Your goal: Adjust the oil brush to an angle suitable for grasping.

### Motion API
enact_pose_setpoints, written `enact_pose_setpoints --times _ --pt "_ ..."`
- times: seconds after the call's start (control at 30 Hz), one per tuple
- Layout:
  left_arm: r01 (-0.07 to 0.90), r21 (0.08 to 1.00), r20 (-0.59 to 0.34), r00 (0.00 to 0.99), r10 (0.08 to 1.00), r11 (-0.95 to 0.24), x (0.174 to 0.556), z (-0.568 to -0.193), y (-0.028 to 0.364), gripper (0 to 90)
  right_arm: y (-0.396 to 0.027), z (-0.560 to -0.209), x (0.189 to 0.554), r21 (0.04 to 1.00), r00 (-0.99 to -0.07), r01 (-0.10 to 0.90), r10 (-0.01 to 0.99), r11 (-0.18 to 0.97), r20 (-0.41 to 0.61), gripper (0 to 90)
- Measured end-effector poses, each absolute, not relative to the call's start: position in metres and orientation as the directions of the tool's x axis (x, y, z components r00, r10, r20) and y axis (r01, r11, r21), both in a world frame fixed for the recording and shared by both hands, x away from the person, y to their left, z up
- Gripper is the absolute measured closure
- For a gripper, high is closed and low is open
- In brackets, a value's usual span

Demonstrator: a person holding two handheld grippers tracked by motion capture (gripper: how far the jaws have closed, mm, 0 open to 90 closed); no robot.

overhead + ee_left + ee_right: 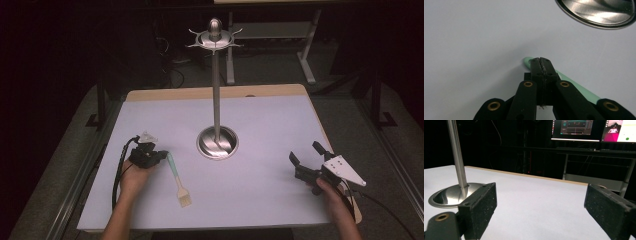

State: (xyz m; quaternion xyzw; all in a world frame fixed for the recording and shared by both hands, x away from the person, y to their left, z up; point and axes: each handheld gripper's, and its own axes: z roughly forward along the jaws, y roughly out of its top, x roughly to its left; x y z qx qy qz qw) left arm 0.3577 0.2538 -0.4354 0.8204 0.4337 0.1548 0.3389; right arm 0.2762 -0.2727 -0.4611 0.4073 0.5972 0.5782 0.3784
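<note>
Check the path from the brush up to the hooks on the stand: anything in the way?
Nothing visible. The left tool is shut on the brush handle near its tip; the brush lies flat on the table, left of the stand. The space between it and the hooks is open. The right tool sits far right, open.

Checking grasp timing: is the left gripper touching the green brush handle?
Touching. The left gripper view shows the left gripper with jaws closed on the brush handle near its tip.
</note>
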Motion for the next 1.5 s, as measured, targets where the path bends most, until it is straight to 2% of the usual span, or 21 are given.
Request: enact_pose_setpoints --times 0.33,0.47,1.5 --pt "0.605 0.678 -0.022 0.585 0.811 -0.418 0.359 -0.44 0.249 89.7 -0.272 -0.461 0.277 0.999 -0.382 0.049 0.924 0.007 0.012 10.4" --pt "0.611 0.684 -0.049 0.583 0.811 -0.398 0.358 -0.44 0.247 89.7 -0.272 -0.461 0.276 0.999 -0.382 0.048 0.924 0.006 0.013 10.4" --pt "0.538 0.708 -0.059 0.692 0.72 -0.458 0.353 -0.444 0.195 89.8 -0.272 -0.461 0.277 0.999 -0.384 0.05 0.923 0.013 0.007 10.4"
